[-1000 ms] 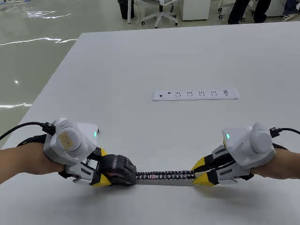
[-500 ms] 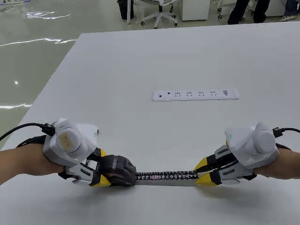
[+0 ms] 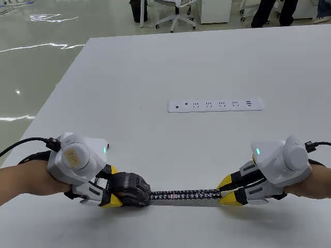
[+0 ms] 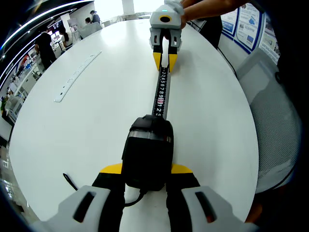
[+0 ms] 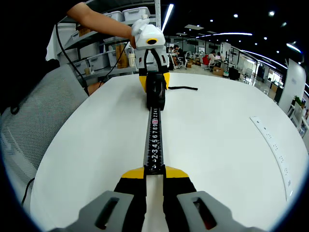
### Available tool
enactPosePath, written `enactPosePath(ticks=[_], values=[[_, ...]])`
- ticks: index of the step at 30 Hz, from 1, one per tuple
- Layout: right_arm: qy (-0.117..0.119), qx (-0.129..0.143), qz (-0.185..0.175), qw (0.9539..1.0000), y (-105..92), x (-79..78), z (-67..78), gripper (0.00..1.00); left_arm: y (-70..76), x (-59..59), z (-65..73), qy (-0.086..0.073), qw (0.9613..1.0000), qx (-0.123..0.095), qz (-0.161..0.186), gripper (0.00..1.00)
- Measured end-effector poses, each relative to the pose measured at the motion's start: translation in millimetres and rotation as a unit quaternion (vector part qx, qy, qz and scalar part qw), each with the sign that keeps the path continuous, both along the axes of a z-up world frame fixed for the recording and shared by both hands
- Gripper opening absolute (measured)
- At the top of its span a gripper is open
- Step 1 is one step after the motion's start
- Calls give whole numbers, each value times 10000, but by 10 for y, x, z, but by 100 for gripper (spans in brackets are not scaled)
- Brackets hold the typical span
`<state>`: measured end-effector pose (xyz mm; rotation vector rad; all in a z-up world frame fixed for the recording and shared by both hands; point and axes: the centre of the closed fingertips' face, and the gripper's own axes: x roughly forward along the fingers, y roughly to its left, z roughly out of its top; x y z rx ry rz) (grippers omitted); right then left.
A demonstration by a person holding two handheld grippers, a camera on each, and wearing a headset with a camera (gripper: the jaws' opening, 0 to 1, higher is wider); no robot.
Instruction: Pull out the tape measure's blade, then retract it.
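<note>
A black tape measure (image 3: 129, 188) rests on the white table (image 3: 170, 67) near its front edge, held by my left gripper (image 3: 115, 193), which is shut on its case (image 4: 147, 153). Its dark numbered blade (image 3: 183, 195) runs right along the tabletop to my right gripper (image 3: 228, 192), which is shut on the blade's end (image 5: 153, 169). From the left gripper view, the blade (image 4: 161, 92) stretches away to the right gripper (image 4: 164, 62). Seen from the right gripper view, the blade (image 5: 154, 137) leads to the case (image 5: 155, 94) in the left gripper (image 5: 154, 84).
A white power strip (image 3: 215, 104) lies flat mid-table, beyond both grippers. It is also seen as the strip (image 4: 77, 76) and the strip (image 5: 275, 150). Office chairs (image 3: 173, 13) and people's legs stand past the far edge. A grey mesh chair (image 4: 282, 125) is close to the table's side.
My right gripper has slid a little further right with the blade's end, so more blade shows. The left gripper and case stay put.
</note>
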<state>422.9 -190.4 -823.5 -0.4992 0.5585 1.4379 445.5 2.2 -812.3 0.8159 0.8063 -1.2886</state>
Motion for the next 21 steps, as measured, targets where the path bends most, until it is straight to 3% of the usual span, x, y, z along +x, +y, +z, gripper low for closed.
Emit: enactPosePath(ticks=[21], values=[[-3,-20,-23,10000,-90,3,3,11,0,14,-6,-3,10000,28,-19,28]])
